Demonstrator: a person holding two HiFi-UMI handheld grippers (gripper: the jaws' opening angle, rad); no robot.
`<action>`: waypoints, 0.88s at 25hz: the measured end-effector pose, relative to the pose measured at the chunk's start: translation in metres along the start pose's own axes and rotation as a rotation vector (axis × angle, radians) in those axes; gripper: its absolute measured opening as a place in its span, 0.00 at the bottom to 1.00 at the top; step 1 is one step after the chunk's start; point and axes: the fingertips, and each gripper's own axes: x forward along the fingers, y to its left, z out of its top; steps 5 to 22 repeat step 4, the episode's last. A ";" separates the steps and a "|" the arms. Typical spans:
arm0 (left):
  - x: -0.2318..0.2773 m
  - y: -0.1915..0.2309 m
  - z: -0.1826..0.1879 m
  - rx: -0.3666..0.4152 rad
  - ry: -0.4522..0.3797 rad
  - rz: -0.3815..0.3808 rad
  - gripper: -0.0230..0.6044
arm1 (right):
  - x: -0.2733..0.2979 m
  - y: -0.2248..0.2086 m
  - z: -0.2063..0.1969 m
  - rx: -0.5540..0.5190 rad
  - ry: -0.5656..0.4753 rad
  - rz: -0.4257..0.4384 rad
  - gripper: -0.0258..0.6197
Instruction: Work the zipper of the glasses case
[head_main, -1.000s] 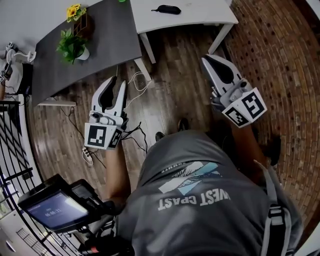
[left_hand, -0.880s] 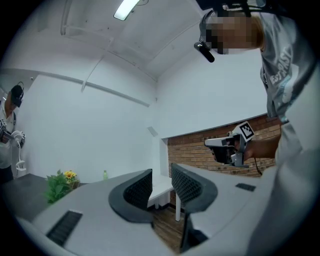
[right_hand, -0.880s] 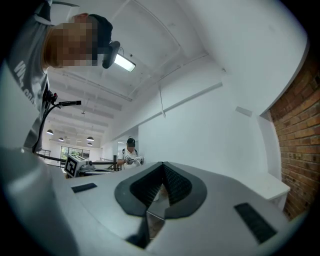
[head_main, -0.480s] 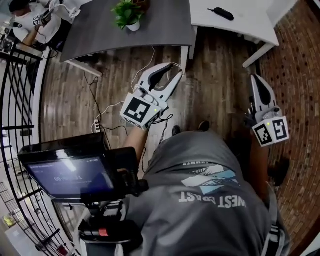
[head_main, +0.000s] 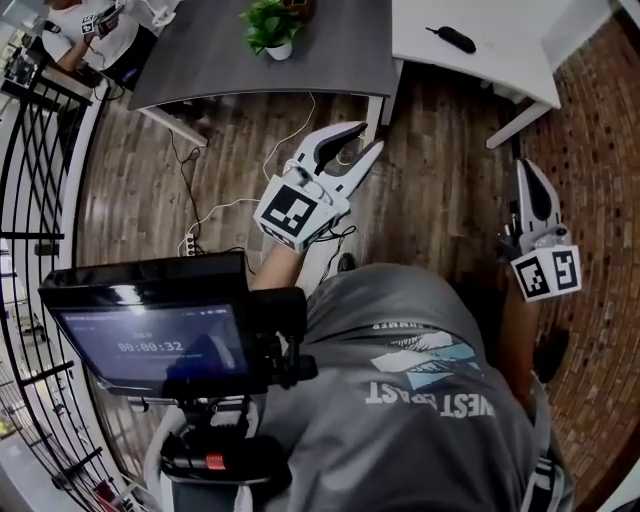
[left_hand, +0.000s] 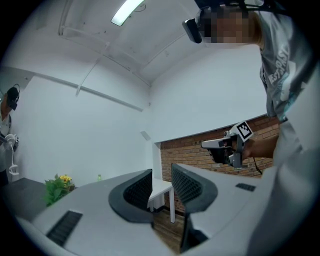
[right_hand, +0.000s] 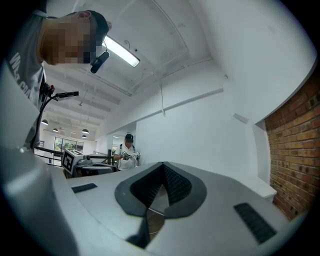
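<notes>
The glasses case (head_main: 452, 38) is a small dark oblong lying on the white table (head_main: 500, 55) at the top of the head view. My left gripper (head_main: 365, 138) is held over the wooden floor, well short of the table, its jaws open and empty. In the left gripper view the open left gripper (left_hand: 161, 182) frames that table's edge. My right gripper (head_main: 524, 166) is held at the right, beside the table's leg, with its jaws shut and empty. In the right gripper view the pads of the right gripper (right_hand: 162, 169) meet.
A grey table (head_main: 330, 60) with a potted plant (head_main: 272, 25) stands left of the white one. Cables and a power strip (head_main: 190, 243) lie on the wooden floor. A black railing (head_main: 40, 150) runs along the left. Brick paving (head_main: 600, 150) lies at the right. Another person (right_hand: 127, 150) stands far off.
The head view has swung, and both tables now sit further right. Both grippers were carried level toward the tables. Their jaws stand as before.
</notes>
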 end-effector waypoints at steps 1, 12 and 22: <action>0.003 0.000 0.001 0.001 0.001 -0.002 0.21 | 0.001 -0.002 0.002 0.001 -0.001 0.000 0.03; 0.010 -0.004 0.002 -0.012 0.006 -0.007 0.21 | -0.001 -0.006 0.004 0.005 0.007 -0.002 0.03; 0.010 -0.004 0.002 -0.012 0.006 -0.007 0.21 | -0.001 -0.006 0.004 0.005 0.007 -0.002 0.03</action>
